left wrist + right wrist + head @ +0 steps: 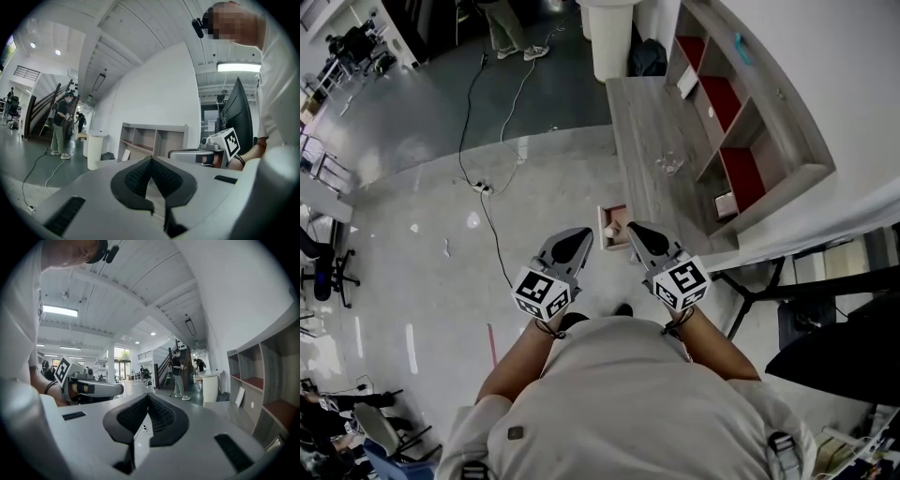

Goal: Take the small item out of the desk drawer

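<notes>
In the head view a small drawer (620, 212) stands pulled out from the side of the grey wooden desk (642, 131). A small pale item (610, 229) lies inside it. My right gripper (635, 229) is shut and holds nothing, its tips at the drawer's near edge, just right of the item. My left gripper (579, 234) hovers over the floor a little left of the drawer, also shut and holding nothing. Both gripper views look level across the room, with the left gripper (151, 161) and right gripper (147, 396) showing pads pressed together; neither shows the drawer.
A shelf unit (741, 103) with red-lined compartments stands on the desk against the wall. A clear glass object (669, 164) sits on the desk top. A white bin (607, 37) stands at the desk's far end. A cable (487, 202) runs over the floor. A person (511, 28) stands far off.
</notes>
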`<state>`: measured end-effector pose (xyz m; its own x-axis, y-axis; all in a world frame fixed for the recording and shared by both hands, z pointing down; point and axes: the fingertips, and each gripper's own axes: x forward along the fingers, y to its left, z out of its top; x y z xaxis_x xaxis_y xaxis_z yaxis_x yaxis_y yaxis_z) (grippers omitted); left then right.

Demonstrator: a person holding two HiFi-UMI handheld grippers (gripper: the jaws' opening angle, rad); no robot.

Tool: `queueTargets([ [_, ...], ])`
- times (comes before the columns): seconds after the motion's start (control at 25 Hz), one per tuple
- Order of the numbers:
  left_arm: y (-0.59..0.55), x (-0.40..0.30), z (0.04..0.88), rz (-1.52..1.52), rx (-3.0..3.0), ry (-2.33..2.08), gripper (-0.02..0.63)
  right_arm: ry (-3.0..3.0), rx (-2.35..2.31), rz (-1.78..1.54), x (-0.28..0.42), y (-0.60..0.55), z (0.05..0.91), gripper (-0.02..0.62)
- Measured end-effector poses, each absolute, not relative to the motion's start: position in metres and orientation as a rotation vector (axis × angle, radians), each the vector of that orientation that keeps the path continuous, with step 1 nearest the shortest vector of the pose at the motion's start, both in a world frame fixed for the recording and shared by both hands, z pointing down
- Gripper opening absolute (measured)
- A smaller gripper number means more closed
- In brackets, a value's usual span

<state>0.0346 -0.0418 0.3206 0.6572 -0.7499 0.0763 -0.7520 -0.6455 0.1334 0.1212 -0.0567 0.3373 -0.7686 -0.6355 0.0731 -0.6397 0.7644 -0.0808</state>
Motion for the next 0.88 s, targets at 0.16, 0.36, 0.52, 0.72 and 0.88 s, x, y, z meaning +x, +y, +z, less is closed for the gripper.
queueTargets([
  [0.16,-0.054,0.05,0.321,0.021,2.725,-1.222,0.015,-2.912,1.072,0.154,0.135,-0.066,0.336,0.021],
  [0.36,-0.068,0.063,0.322,0.022,2.738,-1.188,0.015,-2.903,1.091,0.157,0.146,-0.074,0.336,0.021],
  [0.52,-0.083,0.072,0.323,0.022,2.753,-1.152,0.015,-2.894,1.115,0.172,0.151,-0.085,0.337,0.021],
  [0.72,-0.107,0.07,0.325,0.017,2.763,-1.115,0.015,-2.874,1.136,0.171,0.148,-0.109,0.339,0.021],
  [0.88,-0.127,0.059,0.329,0.016,2.757,-1.107,0.015,-2.857,1.121,0.178,0.136,-0.13,0.344,0.021],
])
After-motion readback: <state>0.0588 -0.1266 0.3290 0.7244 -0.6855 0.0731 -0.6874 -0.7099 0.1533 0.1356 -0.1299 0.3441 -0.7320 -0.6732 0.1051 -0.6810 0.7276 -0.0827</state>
